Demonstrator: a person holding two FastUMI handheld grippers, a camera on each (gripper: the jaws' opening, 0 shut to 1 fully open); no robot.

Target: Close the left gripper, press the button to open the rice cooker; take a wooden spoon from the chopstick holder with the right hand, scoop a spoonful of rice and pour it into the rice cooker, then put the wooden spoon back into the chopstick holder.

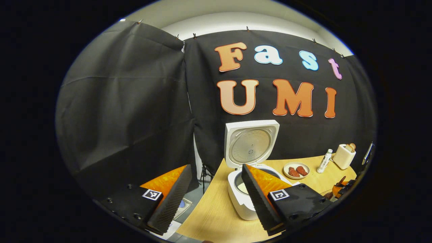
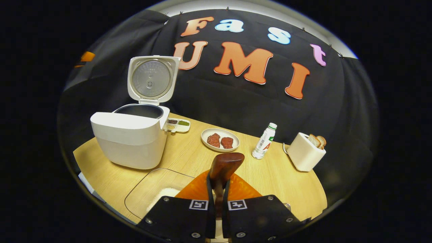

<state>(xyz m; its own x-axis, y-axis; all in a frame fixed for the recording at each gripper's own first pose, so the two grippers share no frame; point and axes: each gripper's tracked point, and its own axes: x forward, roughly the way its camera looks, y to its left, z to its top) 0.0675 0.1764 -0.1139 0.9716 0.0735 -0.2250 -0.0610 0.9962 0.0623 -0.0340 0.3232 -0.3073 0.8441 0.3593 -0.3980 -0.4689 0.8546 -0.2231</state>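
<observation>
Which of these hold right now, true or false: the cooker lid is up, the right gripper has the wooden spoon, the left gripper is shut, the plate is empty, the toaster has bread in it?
1. The rice cooker lid is up. True.
2. The right gripper is shut on the wooden spoon. True; both fingers clamp its handle.
3. The left gripper is shut. False; its fingers stand wide apart.
4. The plate is empty. False; two reddish-brown pieces lie on it.
5. The toaster has bread in it. True; slices stick out of the top.
</observation>
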